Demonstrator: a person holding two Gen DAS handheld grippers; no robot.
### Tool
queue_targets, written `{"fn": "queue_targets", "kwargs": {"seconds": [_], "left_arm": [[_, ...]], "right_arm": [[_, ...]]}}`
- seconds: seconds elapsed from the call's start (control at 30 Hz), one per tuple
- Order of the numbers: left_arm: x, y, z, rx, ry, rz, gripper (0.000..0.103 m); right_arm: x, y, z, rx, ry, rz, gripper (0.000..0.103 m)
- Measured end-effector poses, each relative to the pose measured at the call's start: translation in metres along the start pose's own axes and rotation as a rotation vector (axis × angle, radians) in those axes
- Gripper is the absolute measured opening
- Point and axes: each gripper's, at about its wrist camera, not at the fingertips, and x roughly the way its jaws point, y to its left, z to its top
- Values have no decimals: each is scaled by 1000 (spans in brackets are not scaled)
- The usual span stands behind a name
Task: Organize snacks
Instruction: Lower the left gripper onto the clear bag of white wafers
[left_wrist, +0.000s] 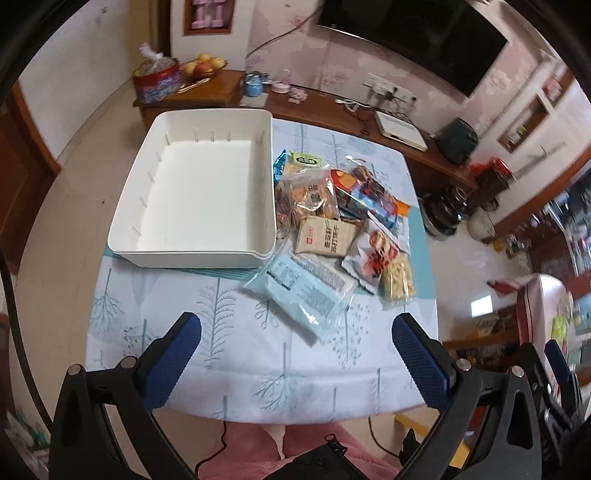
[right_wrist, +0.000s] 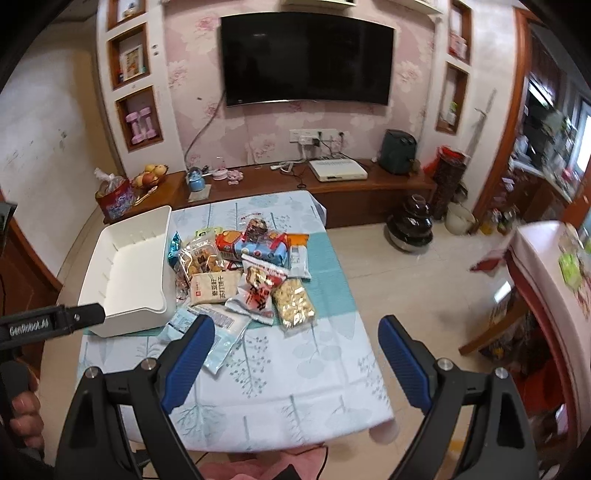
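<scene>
Starting state: empty white rectangular plastic bin (left_wrist: 199, 192) sits on the left of the table with the pale blue tree-print tablecloth (left_wrist: 221, 332); mixed pile of snack packets (left_wrist: 332, 225) lies just right of it, some touching its right wall. Nothing binned yet, by the look of it.

Left gripper (left_wrist: 295, 328) hovers over the near table edge, jaws spread wide, holding nothing. Right gripper (right_wrist: 295, 339) likewise wide open and empty, hovering near the pile's near side.

Suggested first pick: the pale blue flat foil pouch (left_wrist: 303, 291), nearest and on top at the pile's near-left corner. Come in low, pinch one edge rather than the flat face; film is likely slippery. Then the beige paper-look biscuit packet (left_wrist: 327, 236). The clear bag of yellow puffed snacks (left_wrist: 397, 280) is probably crushable, so grip its seal. Lay flat ones first, against the bin's far wall.
</scene>
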Motion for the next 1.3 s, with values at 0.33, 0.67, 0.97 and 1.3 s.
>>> {"fn": "queue_targets", "kwargs": {"seconds": [0.33, 0.67, 0.97, 1.3], "left_arm": [[58, -8, 12, -284, 66, 76, 103], [126, -11, 9, -487, 167, 176, 103], [174, -11, 14, -543, 247, 262, 103], [231, 2, 3, -656, 325, 279, 103]], "right_arm": [[58, -23, 27, -261, -20, 76, 91], [122, -29, 37, -465, 35, 196, 91], [185, -31, 31, -497, 216, 302, 91], [246, -27, 15, -420, 408, 384, 91]]}}
